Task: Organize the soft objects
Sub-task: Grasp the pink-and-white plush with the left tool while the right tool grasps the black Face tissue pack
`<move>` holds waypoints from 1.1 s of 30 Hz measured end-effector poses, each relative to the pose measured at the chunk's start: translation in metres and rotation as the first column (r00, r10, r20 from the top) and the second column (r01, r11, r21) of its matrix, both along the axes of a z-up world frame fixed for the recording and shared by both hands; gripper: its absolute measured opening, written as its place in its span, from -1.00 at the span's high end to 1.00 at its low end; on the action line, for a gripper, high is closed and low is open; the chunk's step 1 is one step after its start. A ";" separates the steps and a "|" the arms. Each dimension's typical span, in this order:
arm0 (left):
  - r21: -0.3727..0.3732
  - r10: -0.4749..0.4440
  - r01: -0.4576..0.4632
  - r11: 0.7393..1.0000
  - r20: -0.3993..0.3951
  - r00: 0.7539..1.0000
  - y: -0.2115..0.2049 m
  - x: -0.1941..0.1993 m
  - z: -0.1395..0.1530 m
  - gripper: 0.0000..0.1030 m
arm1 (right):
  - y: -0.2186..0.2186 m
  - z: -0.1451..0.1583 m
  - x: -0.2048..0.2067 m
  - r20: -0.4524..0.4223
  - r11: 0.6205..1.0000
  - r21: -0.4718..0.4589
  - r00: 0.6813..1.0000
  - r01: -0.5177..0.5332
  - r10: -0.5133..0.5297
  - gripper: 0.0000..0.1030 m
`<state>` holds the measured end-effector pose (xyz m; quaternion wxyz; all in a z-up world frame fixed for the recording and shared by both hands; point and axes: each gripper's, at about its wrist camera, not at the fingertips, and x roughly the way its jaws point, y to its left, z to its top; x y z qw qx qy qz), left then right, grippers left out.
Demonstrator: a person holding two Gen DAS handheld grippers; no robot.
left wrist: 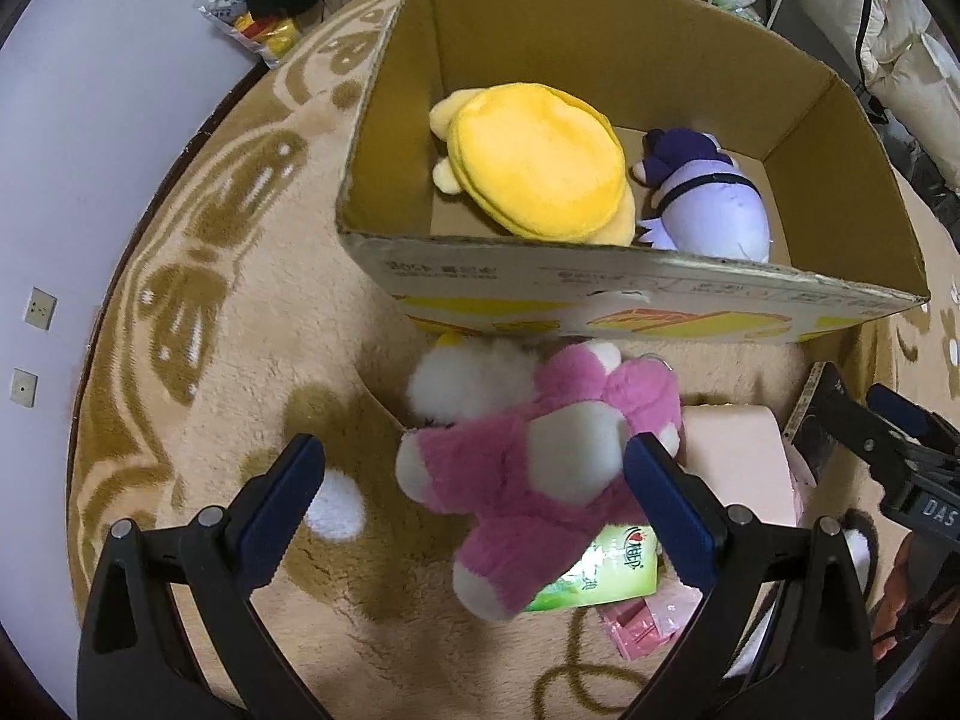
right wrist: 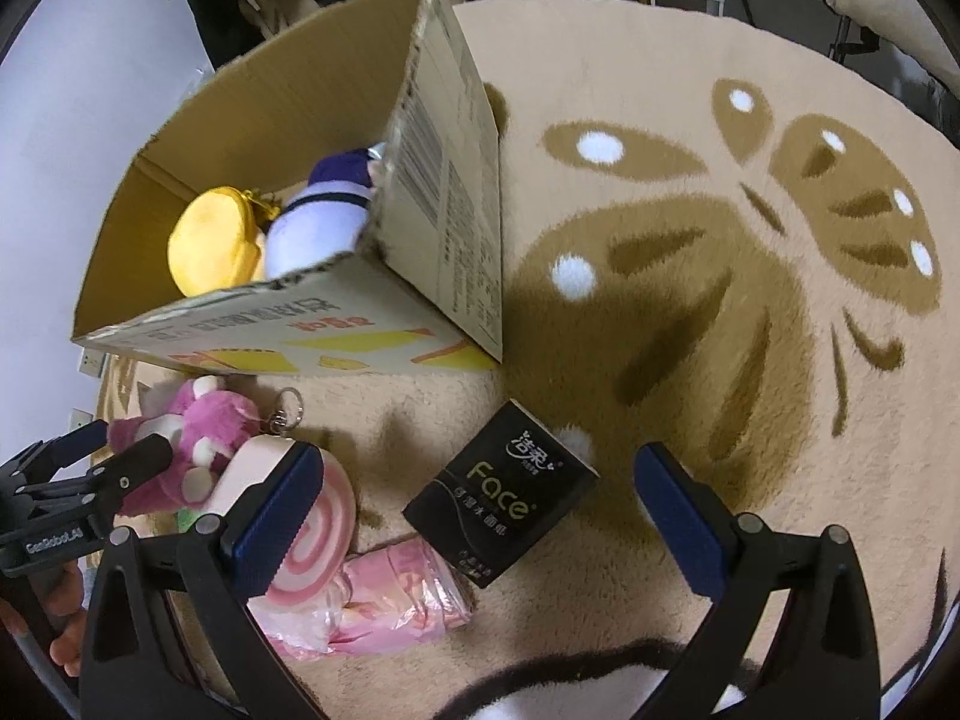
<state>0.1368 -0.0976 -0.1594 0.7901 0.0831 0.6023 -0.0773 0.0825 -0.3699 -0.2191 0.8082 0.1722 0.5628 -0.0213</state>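
Pink and white plush toy point(left wrist: 534, 468) lying on a beige patterned rug point(left wrist: 240, 360), just in front of an open cardboard box point(left wrist: 630, 294). Left hand-held gripper point(left wrist: 474, 504) spread wide above the toy, its right pad against the plush's side, its left pad well clear, nothing clamped. Inside the box, a yellow plush point(left wrist: 534, 162) beside a purple and white plush point(left wrist: 708, 198). Beside the pink toy, a pink swirl-roll cushion point(right wrist: 312, 534), a green tissue pack point(left wrist: 600, 570) partly under the toy, and a pink plastic-wrapped bundle point(right wrist: 390, 606). Right hand-held gripper point(right wrist: 480, 516) also wide open and empty, hovering over a black tissue pack point(right wrist: 501, 498) on the rug.
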 end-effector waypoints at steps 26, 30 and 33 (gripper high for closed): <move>-0.031 0.011 -0.012 0.999 -0.040 0.999 -0.011 0.008 -0.031 -1.00 | 0.006 -0.046 0.021 -0.138 1.000 0.018 0.990 -0.018 0.021 -1.00; -0.023 0.028 -0.028 0.999 -0.033 0.999 -0.016 0.006 -0.035 -1.00 | 0.011 -0.054 0.021 -0.158 0.999 0.021 0.987 -0.024 0.027 -1.00; 0.016 0.013 -0.013 1.000 -0.002 1.000 -0.028 -0.001 -0.035 -0.98 | 0.014 -0.057 0.021 -0.160 0.999 0.028 0.987 -0.028 0.032 -0.96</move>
